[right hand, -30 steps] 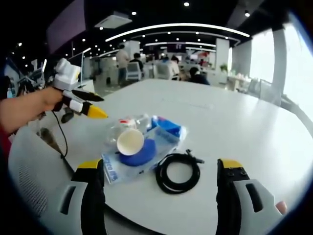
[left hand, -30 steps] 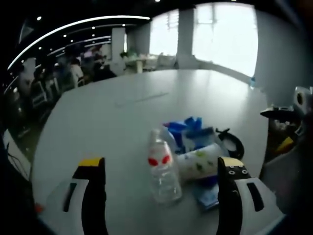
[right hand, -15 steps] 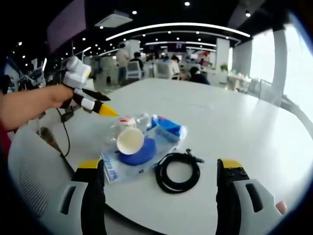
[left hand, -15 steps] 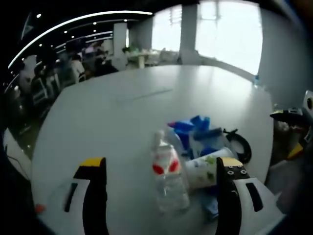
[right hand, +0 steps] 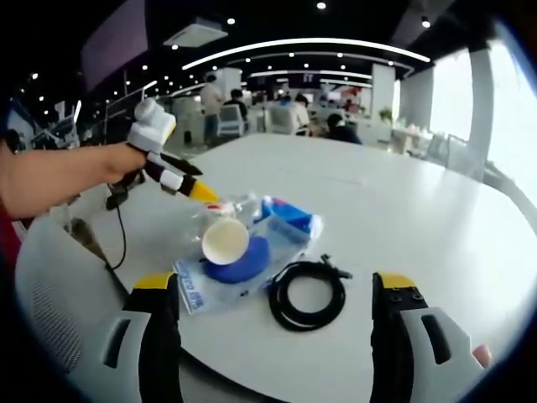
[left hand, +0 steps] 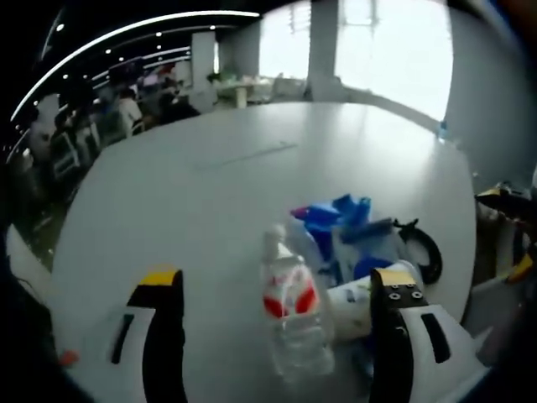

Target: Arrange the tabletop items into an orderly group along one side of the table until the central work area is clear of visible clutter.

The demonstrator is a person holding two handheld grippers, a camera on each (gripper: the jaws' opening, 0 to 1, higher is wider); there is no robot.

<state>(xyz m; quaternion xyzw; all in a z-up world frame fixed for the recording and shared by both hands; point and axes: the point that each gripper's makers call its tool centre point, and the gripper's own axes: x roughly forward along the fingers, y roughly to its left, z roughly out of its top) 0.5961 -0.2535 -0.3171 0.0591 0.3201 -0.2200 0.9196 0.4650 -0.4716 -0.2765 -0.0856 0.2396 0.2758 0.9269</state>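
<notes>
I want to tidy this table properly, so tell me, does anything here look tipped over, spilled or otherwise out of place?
Yes. The clear bottle lies on its side, and the paper cup is tipped over too, its open mouth facing sideways, both heaped against the plastic bag of blue items. The black cable lies coiled beside them. No spill is visible.

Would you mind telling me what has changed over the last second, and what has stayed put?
The left gripper has moved in toward the plastic bottle, jaws open, nothing held yet. The right gripper has stayed open and still. The bottle, paper cup, blue packet and coiled black cable have not moved.
</notes>
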